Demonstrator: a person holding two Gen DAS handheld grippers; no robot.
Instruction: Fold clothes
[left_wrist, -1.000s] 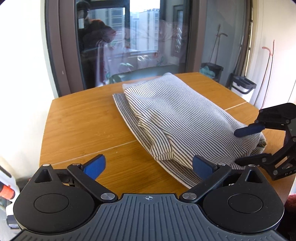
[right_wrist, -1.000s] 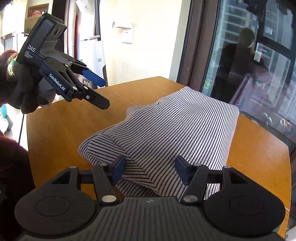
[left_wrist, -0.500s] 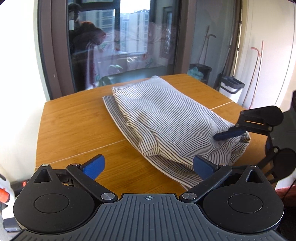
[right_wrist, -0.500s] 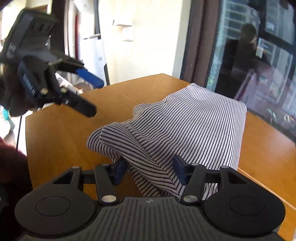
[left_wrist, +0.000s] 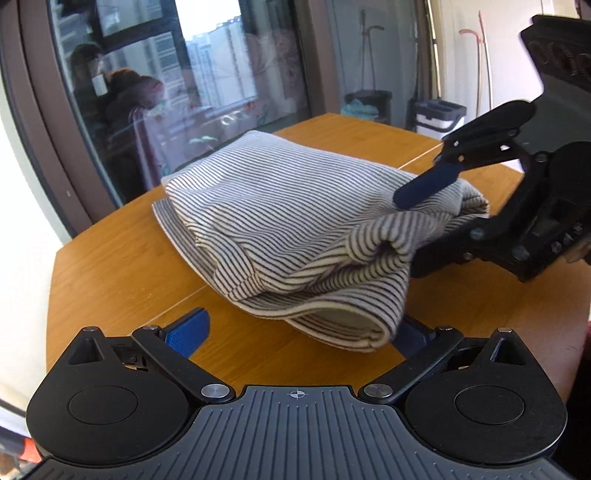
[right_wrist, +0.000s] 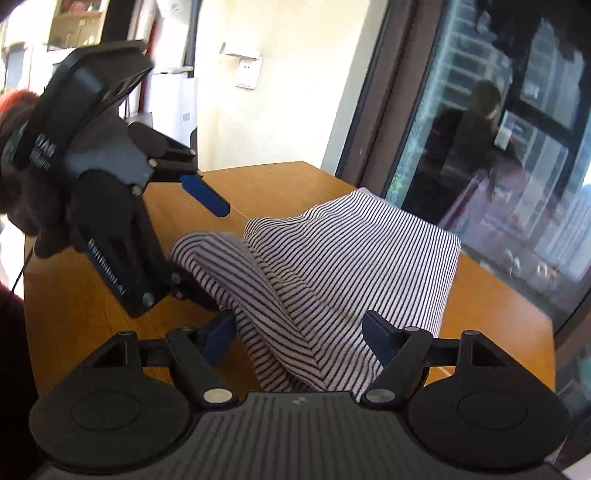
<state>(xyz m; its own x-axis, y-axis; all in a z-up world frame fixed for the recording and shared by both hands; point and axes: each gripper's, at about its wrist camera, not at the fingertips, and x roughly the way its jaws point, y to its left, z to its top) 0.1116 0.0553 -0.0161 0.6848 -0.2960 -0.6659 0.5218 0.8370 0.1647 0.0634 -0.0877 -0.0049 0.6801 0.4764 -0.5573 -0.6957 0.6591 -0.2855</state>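
Observation:
A white garment with thin dark stripes (left_wrist: 295, 221) lies folded in layers on the wooden table (left_wrist: 110, 266); it also shows in the right wrist view (right_wrist: 351, 258). My left gripper (left_wrist: 295, 328) is open, its jaws spread wide around the garment's raised near end. My right gripper (right_wrist: 299, 332) is open with the near fold of the cloth between its jaws. In the left wrist view the right gripper (left_wrist: 417, 221) has one blue finger on top of the cloth and the other under it. In the right wrist view the left gripper (right_wrist: 199, 243) reaches in from the left.
A large dark-framed window (left_wrist: 184, 85) stands right behind the table's far edge. A dark bin (left_wrist: 365, 107) and a grey caddy (left_wrist: 437, 114) stand on the floor beyond the table's far right. The table (right_wrist: 498, 314) ends close to the window on the right.
Both grippers have moved in on the garment's near end, which is now lifted and bunched off the table. The left gripper has come much closer to the right one.

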